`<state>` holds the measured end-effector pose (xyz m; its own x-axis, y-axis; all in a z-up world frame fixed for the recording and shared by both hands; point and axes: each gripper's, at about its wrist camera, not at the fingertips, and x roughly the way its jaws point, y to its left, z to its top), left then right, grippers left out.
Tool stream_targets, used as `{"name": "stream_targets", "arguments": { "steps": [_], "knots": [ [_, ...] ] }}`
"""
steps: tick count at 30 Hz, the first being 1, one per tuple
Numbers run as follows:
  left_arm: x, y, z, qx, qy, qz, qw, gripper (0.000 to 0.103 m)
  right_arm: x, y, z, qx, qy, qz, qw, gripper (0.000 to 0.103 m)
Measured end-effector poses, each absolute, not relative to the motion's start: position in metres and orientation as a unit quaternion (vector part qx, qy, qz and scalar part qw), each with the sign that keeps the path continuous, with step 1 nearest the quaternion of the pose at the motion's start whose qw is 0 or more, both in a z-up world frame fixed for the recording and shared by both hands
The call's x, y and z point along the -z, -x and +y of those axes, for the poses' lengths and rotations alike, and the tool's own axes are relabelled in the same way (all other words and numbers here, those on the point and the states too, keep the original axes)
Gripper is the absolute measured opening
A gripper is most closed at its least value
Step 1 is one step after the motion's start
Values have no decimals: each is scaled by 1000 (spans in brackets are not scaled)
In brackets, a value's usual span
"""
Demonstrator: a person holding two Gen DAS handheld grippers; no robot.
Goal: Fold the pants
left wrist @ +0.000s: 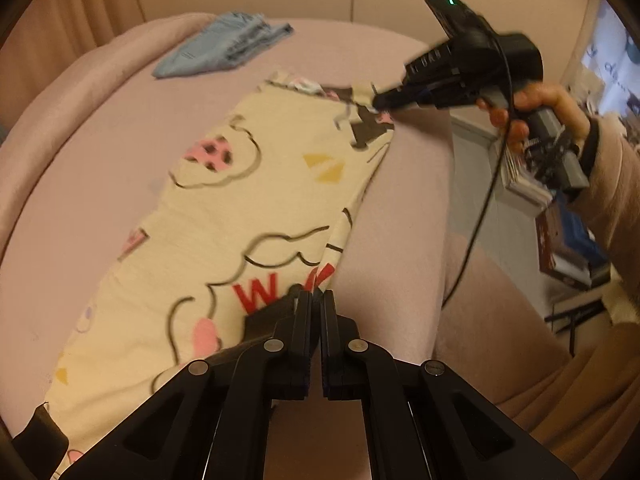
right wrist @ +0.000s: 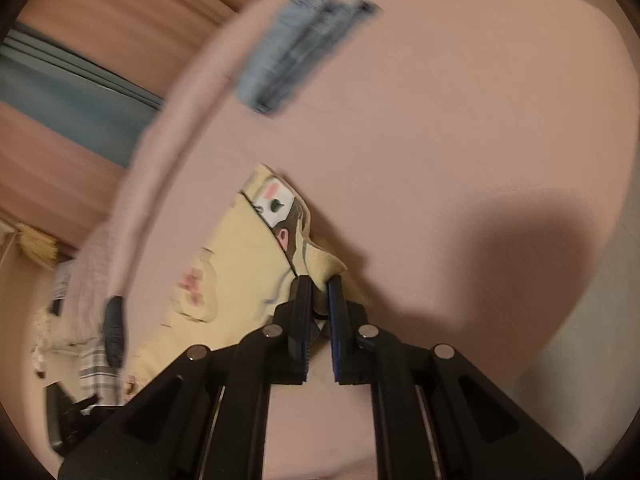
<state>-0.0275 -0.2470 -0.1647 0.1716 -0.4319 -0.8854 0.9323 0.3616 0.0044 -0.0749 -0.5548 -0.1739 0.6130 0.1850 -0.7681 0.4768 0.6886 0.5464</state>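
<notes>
1. Pink-sheeted bed (left wrist: 120, 152) carries the cream cartoon-print cotton pants (left wrist: 248, 200), stretched between both grippers.
2. Left gripper (left wrist: 316, 294) is clamped on the edge right at its tips.
3. Right gripper (right wrist: 320, 280) pinches a corner fold (right wrist: 326, 266).
4. Light, limp cloth: it should sag, so edges and corners seem the best holds.

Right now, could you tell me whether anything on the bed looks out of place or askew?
Nothing stands out. The cream printed pants lie on the pink bed, each claw pinching an edge: left claw, right claw. The folded blue garment sits apart near the far rim.
</notes>
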Motion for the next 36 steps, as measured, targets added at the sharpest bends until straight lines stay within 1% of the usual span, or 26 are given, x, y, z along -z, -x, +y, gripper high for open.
{"name": "stream_targets", "arguments": {
  "steps": [3,6,7,9,12,14,17,18,20,21,22,23,24,25,27,28,30,33,36],
  "knots": [
    [176,33,-254,485,-299,441,694,0,181,77,-562,87,-398,425,809,7],
    [173,40,-251,499,-284,447,686,0,178,75,-563,91,-386,428,812,12],
    [169,43,-246,501,-280,443,688,0,172,74,-560,99,-370,436,815,24],
    [157,40,-228,495,-267,437,702,0,157,76,-556,138,-326,441,825,41],
    [136,21,-191,468,-227,431,737,0,127,83,-545,163,-261,414,856,41],
    [127,-1,-164,432,-203,432,765,0,117,80,-526,115,-240,409,873,42],
    [125,-37,-117,342,-176,436,814,0,120,62,-482,-13,-228,436,871,42],
    [127,-47,-99,315,-158,449,821,0,126,54,-463,-51,-214,452,865,39],
    [133,-60,-56,273,-120,470,831,0,143,44,-440,-78,-185,488,850,40],
    [136,-63,-38,252,-115,476,835,0,160,37,-430,-76,-155,525,834,40],
    [140,-63,-15,222,-114,485,838,0,171,33,-427,-69,-139,544,824,37],
    [142,-61,-1,206,-111,490,840,0,179,31,-426,-67,-127,551,822,37],
    [144,-58,17,189,-106,496,841,0,175,29,-426,-69,-119,551,823,38],
    [146,-54,33,176,-98,500,842,0,167,25,-424,-65,-110,557,821,41],
    [153,-47,60,154,-85,512,841,0,145,17,-415,-73,-96,536,836,42],
    [157,-44,72,140,-87,517,840,0,129,9,-402,-105,-88,516,846,47],
    [165,-40,95,112,-82,528,838,0,117,-7,-377,-145,-78,504,848,53],
    [163,-34,133,89,-29,522,848,0,119,-43,-319,-188,-43,512,837,53],
    [164,-29,158,60,-11,514,855,1,126,-62,-255,-258,-14,511,820,51]
  ]
}}
